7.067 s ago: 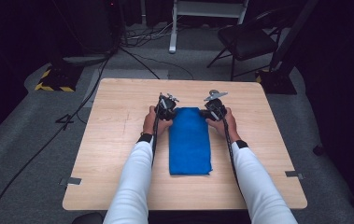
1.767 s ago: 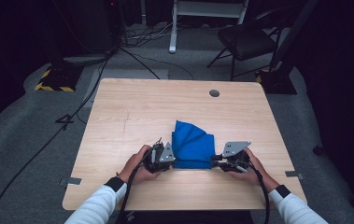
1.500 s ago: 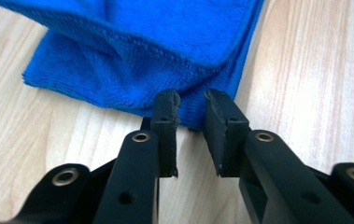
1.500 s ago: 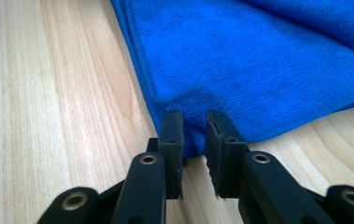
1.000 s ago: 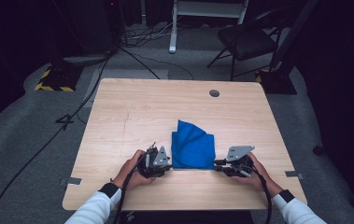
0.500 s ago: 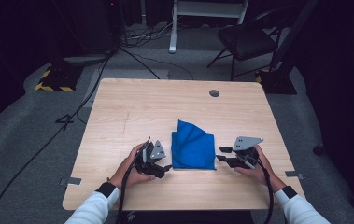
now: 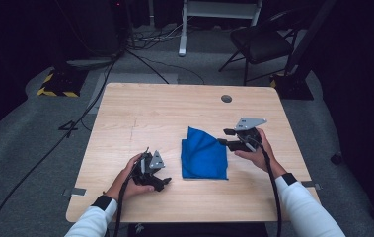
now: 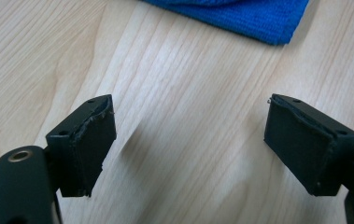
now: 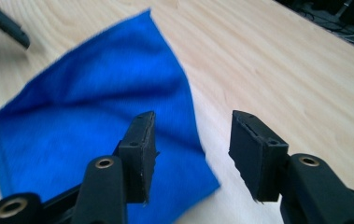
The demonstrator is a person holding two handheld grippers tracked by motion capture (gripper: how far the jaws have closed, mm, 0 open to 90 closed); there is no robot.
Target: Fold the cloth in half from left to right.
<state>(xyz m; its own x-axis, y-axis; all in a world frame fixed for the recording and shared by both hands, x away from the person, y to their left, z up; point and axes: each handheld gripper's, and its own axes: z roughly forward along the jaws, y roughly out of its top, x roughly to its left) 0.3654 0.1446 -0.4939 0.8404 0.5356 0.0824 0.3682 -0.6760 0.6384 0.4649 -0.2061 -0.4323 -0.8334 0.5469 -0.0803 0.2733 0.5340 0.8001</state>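
Note:
A folded blue cloth (image 7: 203,154) lies flat on the wooden table (image 7: 145,113), right of centre near the front. My left gripper (image 7: 163,180) rests low on the table just left of the cloth's front corner, jaws wide open over bare wood, with the blue cloth's edge (image 8: 240,16) ahead of it. My right gripper (image 7: 222,137) hovers at the cloth's far right corner, open, with nothing between its jaws. In the right gripper view the blue cloth (image 9: 90,121) spreads under and left of the right gripper (image 9: 191,154).
A round grommet hole (image 7: 226,98) sits near the table's back edge. Behind the table stand a black chair (image 7: 261,42) and a white stand (image 7: 219,10), with cables (image 7: 145,37) on the grey floor. A hazard-striped block (image 7: 56,84) lies at back left.
Both grippers let go of the cloth and drew apart. The right gripper rose and moved toward the cloth's far right corner. The left gripper slid a little left and forward.

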